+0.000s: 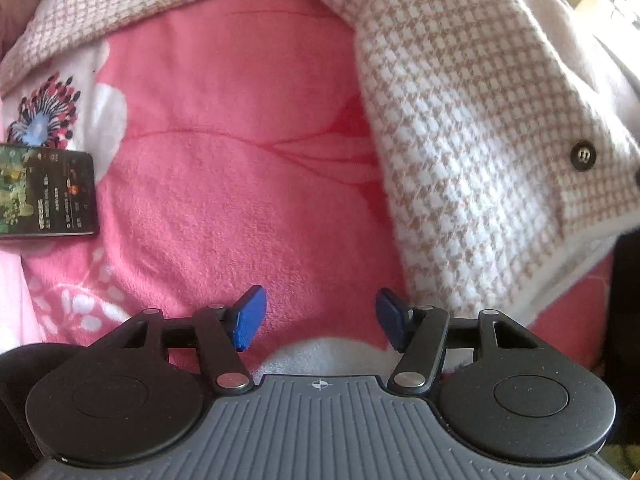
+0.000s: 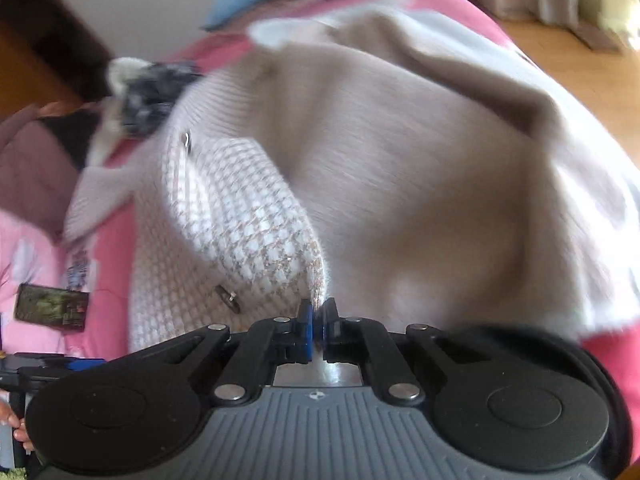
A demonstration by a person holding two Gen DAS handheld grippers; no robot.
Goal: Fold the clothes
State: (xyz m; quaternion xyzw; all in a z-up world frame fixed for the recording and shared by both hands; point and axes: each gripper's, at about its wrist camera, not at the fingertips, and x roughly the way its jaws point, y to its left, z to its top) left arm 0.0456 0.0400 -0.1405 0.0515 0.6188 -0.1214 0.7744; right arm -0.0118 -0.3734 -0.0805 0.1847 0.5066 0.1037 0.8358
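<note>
The beige-and-white houndstooth knit cardigan (image 1: pixel 460 128) lies spread over a pink fleece blanket with white flowers (image 1: pixel 240 152) on what looks like a bed. In the left wrist view the garment fills the field from about twelve o'clock round to three o'clock, one checked panel running as a long strip from the top down towards four o'clock, with a dark round button (image 1: pixel 583 155) near its right edge. The left tool (image 1: pixel 318 318) hangs over bare blanket with its blue pads spread apart and nothing between them; the nearest checked hem lies just beside its right pad, at roughly two o'clock. A dark smartphone with a lit screen (image 1: pixel 48 194) rests on the blanket at nine o'clock, well apart from the cloth.

The right tool (image 2: pixel 318 322) is pressed together, pinching the edge of a checked flap of the cardigan, whose long axis runs from the pads up towards eleven o'clock; the plain beige back of the knit rises behind it. That view is blurred.

By my judgement the right hand carries the fold, and the free left tool would have to reach towards two o'clock to take the near hem.
</note>
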